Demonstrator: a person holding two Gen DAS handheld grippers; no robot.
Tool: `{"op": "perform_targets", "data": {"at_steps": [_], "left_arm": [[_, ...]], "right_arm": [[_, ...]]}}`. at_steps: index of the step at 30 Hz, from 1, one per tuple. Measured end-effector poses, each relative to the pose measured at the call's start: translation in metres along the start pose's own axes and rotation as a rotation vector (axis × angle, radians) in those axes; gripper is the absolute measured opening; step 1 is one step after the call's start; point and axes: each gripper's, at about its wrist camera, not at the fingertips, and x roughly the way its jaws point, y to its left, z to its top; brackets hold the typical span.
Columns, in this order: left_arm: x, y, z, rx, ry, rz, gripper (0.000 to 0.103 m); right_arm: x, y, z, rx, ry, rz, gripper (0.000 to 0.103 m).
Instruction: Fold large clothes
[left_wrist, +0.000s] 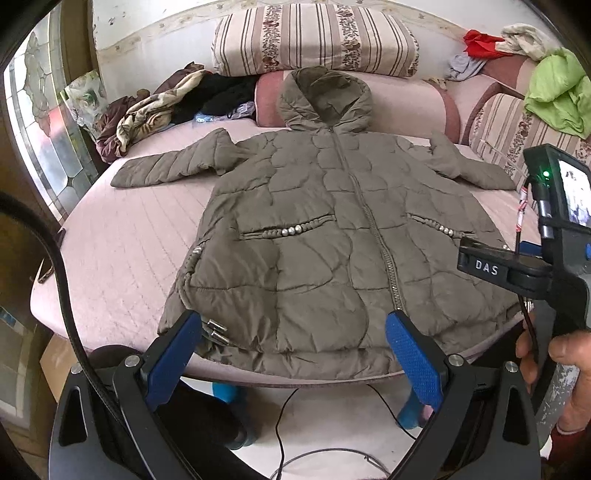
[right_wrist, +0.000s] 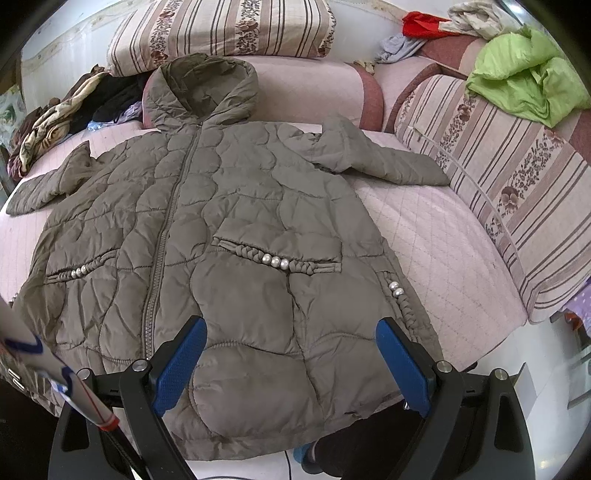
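At six o'clock in each wrist view, the left hand-held gripper (left_wrist: 295, 354) and the right hand-held gripper (right_wrist: 291, 365) are hovering with blue-padded fingers spread wide, pinching nothing, just above the hem of the olive-green quilted hooded puffer jacket (left_wrist: 317, 229). The jacket is lying flat and zipped on the pink quilted bed (left_wrist: 122, 243), sleeves pointing toward nine and three o'clock, hood toward twelve. Beyond it, a striped floral cushion (left_wrist: 314, 37) is resting, with a lime-green cloth (right_wrist: 528, 77) lying at two o'clock.
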Motion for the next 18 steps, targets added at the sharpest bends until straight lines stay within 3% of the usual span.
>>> {"op": "perform_targets", "data": {"at_steps": [10, 18], "left_arm": [[0.006, 0.012, 0.014, 0.021, -0.046, 0.147, 0.099], [0.011, 0.044, 0.040, -0.035, -0.062, 0.238, 0.100]], "right_arm": [[-0.002, 0.004, -0.003, -0.030, -0.009, -0.009, 0.095], [0.002, 0.006, -0.002, -0.039, 0.001, -0.016, 0.095]]}}
